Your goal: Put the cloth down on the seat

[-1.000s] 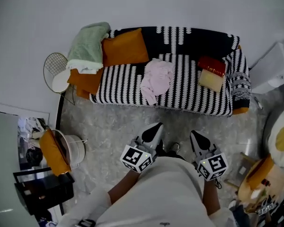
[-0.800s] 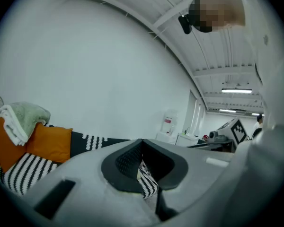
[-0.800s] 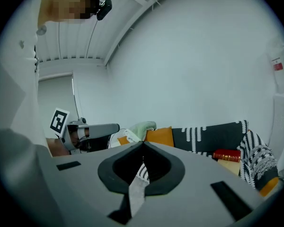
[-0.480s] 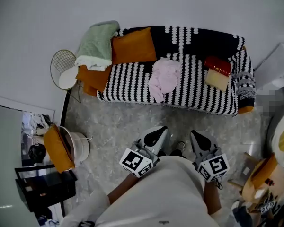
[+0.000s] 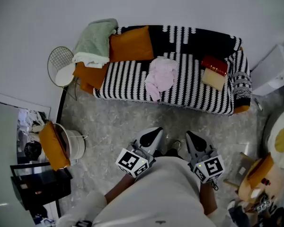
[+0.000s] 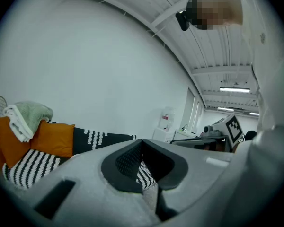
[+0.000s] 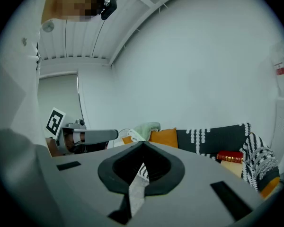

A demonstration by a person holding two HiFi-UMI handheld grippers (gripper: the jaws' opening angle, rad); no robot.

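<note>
With the left gripper [image 5: 156,130] and right gripper [image 5: 189,135] both closed and empty, the pink cloth [image 5: 160,75] overhanging the seat [image 5: 125,79] edge could slide off.

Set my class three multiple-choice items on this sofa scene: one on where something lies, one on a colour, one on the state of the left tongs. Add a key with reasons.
1. Where does the pink cloth lie?
A. on the floor
B. on the striped sofa seat
C. over the armrest

2. What colour is the cushion beside the green blanket?
A. orange
B. blue
C. purple

3. How do the left tongs stand?
A. wide open
B. shut on the pink cloth
C. shut, holding nothing

Key:
1 B, the cloth is heaped mid-seat on the stripes.
2 A, the head view shows it plainly orange.
3 C, the left gripper view shows the jaws together with nothing between them.
</note>
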